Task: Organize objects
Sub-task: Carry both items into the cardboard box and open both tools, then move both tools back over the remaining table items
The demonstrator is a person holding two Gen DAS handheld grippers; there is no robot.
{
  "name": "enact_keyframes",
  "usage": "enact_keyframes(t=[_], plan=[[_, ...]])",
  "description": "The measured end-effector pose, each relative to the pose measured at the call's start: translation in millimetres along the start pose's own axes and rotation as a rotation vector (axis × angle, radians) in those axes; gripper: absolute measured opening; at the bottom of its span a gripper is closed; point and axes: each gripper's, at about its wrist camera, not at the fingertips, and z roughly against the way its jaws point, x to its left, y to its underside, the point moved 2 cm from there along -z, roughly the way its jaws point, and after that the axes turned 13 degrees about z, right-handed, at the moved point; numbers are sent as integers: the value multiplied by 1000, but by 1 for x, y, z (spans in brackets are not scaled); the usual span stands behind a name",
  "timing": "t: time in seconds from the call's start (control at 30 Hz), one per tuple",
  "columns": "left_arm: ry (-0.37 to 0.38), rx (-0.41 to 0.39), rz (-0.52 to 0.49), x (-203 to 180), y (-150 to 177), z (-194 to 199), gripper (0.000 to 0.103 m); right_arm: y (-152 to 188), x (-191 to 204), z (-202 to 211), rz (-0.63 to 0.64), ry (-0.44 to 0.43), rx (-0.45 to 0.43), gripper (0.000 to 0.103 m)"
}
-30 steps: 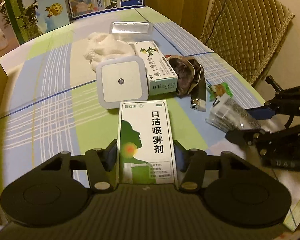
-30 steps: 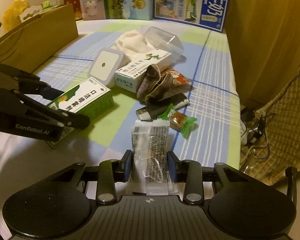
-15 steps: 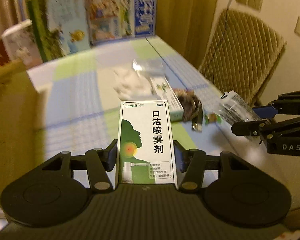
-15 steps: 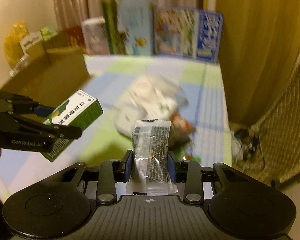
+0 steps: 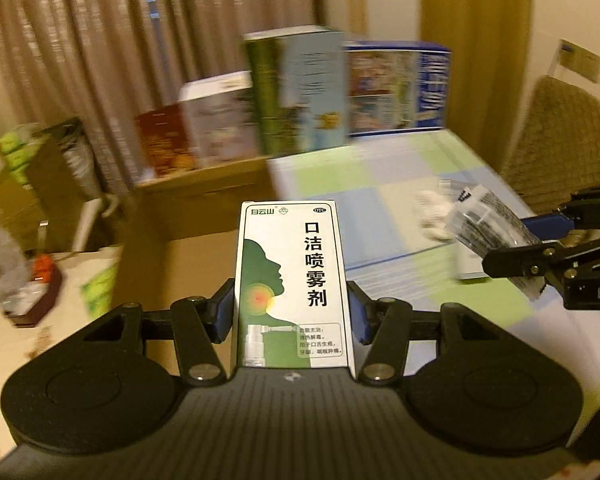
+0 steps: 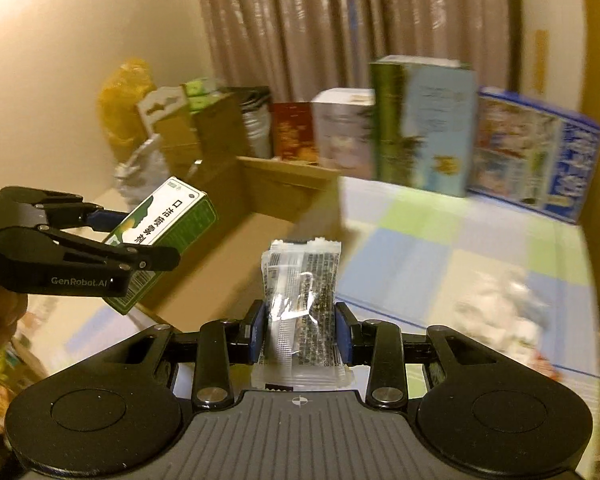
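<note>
My left gripper (image 5: 291, 314) is shut on a white and green throat spray box (image 5: 291, 284), held upright in the air over an open cardboard box (image 5: 204, 216). From the right wrist view the same spray box (image 6: 160, 240) sits in the left gripper (image 6: 148, 248) at the left. My right gripper (image 6: 300, 328) is shut on a clear plastic sachet with black print (image 6: 300, 300), also lifted off the table. In the left wrist view that sachet (image 5: 488, 224) and the right gripper (image 5: 540, 240) appear at the right edge.
A checked green and blue tablecloth (image 6: 460, 240) holds a blurred pile of leftover items (image 6: 504, 304). Tall cartons (image 6: 424, 124) stand along the table's far end before a curtain. More boxes and bags (image 5: 28, 200) crowd the left. A quilted chair (image 5: 560, 140) stands right.
Both grippers have risen from the table with their loads and swung left toward the cardboard box. The pile of items has dropped away to the right.
</note>
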Motion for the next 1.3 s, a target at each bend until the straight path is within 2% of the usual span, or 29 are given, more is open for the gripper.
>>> enact_keyframes(t=[0.17, 0.27, 0.53, 0.57, 0.6, 0.67, 0.8, 1.0, 1.13, 1.3], plan=[[-52, 20, 24, 63, -3, -7, 51, -23, 28, -51, -6, -41, 8, 33], [-61, 31, 44, 88, -2, -18, 51, -30, 33, -78, -18, -43, 20, 33], [-49, 52, 79, 116, 6, -50, 51, -37, 29, -119, -49, -62, 20, 35], [-44, 54, 85, 118, 7, -54, 51, -37, 28, -121, -61, -63, 10, 46], [-40, 55, 96, 119, 9, -57, 52, -38, 27, -121, -66, -61, -6, 64], [-46, 47, 126, 125, 10, -63, 68, -40, 25, -119, -57, -59, -28, 67], [-56, 30, 149, 131, 12, -60, 68, -36, 21, -106, -57, -44, -31, 67], [-46, 7, 169, 125, 16, -36, 68, -19, 20, -64, -62, -3, -50, 67], [-36, -23, 185, 114, 15, -11, 68, -4, 21, -28, -71, 49, -67, 70], [-5, -70, 175, 85, 17, 25, 72, 29, 13, 24, -115, 133, -89, 77]])
